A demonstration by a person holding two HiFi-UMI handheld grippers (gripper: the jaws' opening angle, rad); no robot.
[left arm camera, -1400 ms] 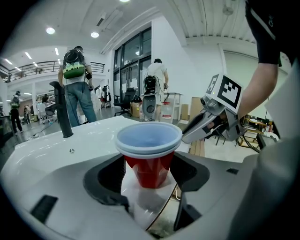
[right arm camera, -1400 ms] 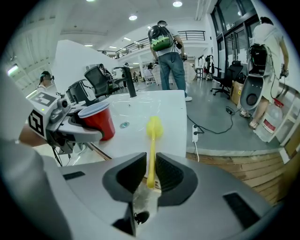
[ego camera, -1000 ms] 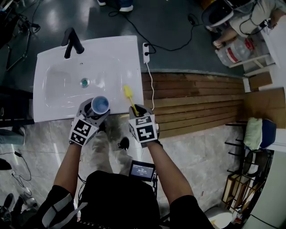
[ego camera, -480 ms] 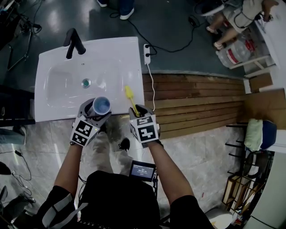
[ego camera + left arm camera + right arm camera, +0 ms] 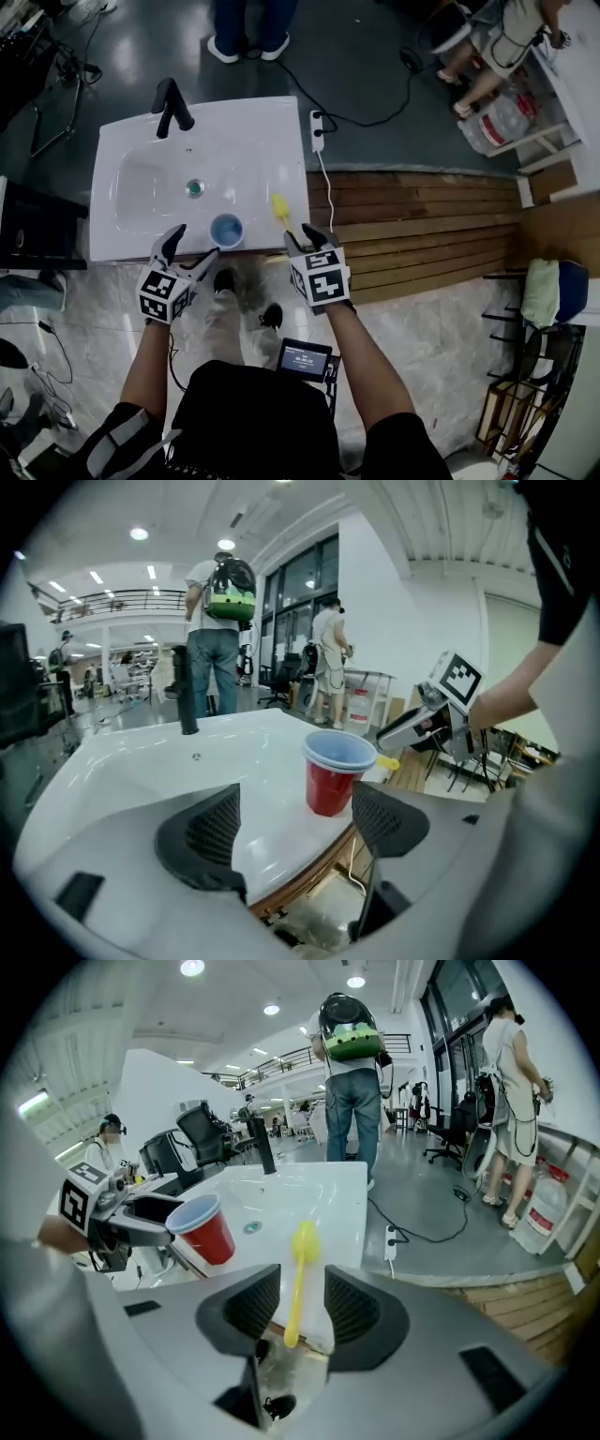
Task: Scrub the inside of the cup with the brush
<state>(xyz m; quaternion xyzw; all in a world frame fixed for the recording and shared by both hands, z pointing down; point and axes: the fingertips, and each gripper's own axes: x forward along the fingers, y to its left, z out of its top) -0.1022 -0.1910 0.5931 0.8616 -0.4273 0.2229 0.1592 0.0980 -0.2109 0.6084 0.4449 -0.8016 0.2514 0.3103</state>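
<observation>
Now: cup and brush both rest on the sink, and neither is gripped. I judge this the let-go step, with no scrubbing under way.
Cup (image 5: 227, 230): upright at the front rim of the sink (image 5: 253, 150), red outside and blue inside, just ahead of the left gripper.
Brush (image 5: 280, 210): yellow, lying on the rim to the cup's right, head toward the basin, handle end seemingly overhanging the edge.
Left gripper (image 5: 192, 246): jaws wide apart and have just been opening. Nothing sits between the pads, and the cup stands clear beyond them.
Right gripper (image 5: 302, 1312): jaws apart and have just been opening. The brush handle runs between the pads and looks free of both, though the wide-angle view makes a light touch hard to rule out.
Doing it well: draw each gripper straight back along its own line, so the left pads miss the cup and the right pads don't drag the handle.
Risk: the cup is probably light and stands near the rim, so a nudge could tip it off. The brush could slide over the edge.
</observation>
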